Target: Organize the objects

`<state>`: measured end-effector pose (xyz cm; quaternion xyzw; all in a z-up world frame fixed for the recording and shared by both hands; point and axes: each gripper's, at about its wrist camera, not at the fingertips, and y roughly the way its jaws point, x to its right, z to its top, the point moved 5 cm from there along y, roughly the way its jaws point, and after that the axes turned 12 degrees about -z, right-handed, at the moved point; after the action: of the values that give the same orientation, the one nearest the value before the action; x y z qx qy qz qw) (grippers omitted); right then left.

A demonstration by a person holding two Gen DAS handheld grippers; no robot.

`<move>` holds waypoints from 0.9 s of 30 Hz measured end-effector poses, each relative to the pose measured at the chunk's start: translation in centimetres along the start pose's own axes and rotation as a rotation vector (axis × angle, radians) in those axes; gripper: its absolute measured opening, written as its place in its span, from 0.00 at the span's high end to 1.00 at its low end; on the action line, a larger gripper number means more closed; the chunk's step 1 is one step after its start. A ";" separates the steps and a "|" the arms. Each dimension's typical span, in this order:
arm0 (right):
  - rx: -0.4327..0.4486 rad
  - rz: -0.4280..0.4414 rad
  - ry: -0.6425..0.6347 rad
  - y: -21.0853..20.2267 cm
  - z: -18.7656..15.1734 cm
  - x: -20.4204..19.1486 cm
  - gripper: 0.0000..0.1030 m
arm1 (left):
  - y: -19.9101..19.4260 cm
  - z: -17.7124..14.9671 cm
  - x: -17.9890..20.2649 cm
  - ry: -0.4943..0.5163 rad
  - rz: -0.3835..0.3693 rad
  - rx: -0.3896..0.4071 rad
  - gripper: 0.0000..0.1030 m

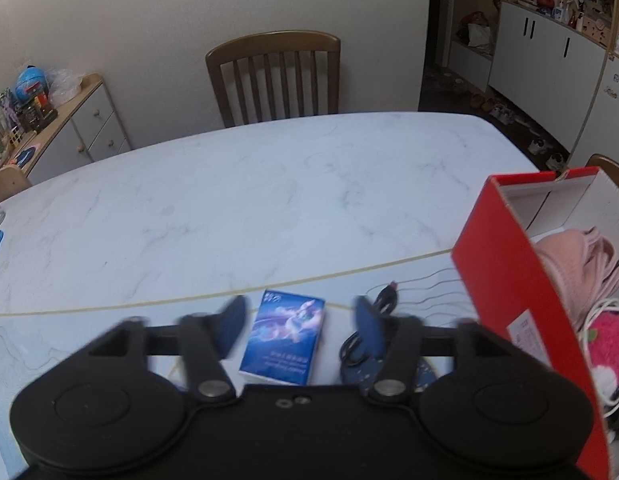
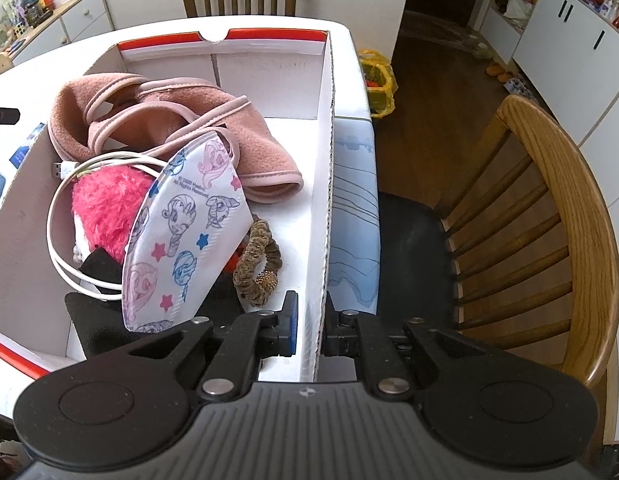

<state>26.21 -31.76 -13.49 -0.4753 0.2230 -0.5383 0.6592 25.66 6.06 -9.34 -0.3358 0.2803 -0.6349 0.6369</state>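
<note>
My left gripper (image 1: 299, 326) hangs open over the white marble table (image 1: 229, 200). Below and between its fingers lies a blue packet (image 1: 283, 340), untouched. A black cable (image 1: 365, 336) and a dark blue patterned item (image 1: 423, 374) lie just right of the packet. The red box (image 1: 505, 280) stands to the right. My right gripper (image 2: 311, 324) is shut on the box's right wall (image 2: 325, 184). Inside the box are a pink fleece garment (image 2: 157, 120), a pink plush (image 2: 109, 208), a white cable (image 2: 57, 248), a printed face mask (image 2: 181, 240) and a brown scrunchie (image 2: 257, 268).
A wooden chair (image 1: 273, 76) stands at the table's far side. Another wooden chair (image 2: 549, 220) is close on the right of the box. A yellow bag (image 2: 379, 80) sits on the floor past the table's corner. A low cabinet (image 1: 69, 120) with clutter lines the left wall.
</note>
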 end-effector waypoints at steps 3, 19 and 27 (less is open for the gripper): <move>-0.003 0.000 -0.006 0.1 0.0 0.0 0.90 | 1.1 -0.6 -0.4 0.025 0.010 -0.014 0.20; -0.026 -0.021 -0.010 0.5 0.2 -0.4 0.90 | 6.4 -3.0 -2.6 -0.013 0.038 -0.119 0.44; -0.026 -0.024 -0.013 0.5 0.2 -0.5 0.90 | 5.6 -3.1 -2.4 -0.025 0.039 -0.097 0.53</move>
<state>26.49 -31.20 -13.92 -0.4899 0.2200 -0.5403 0.6479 26.59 8.05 -15.85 -0.3689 0.3093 -0.6038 0.6354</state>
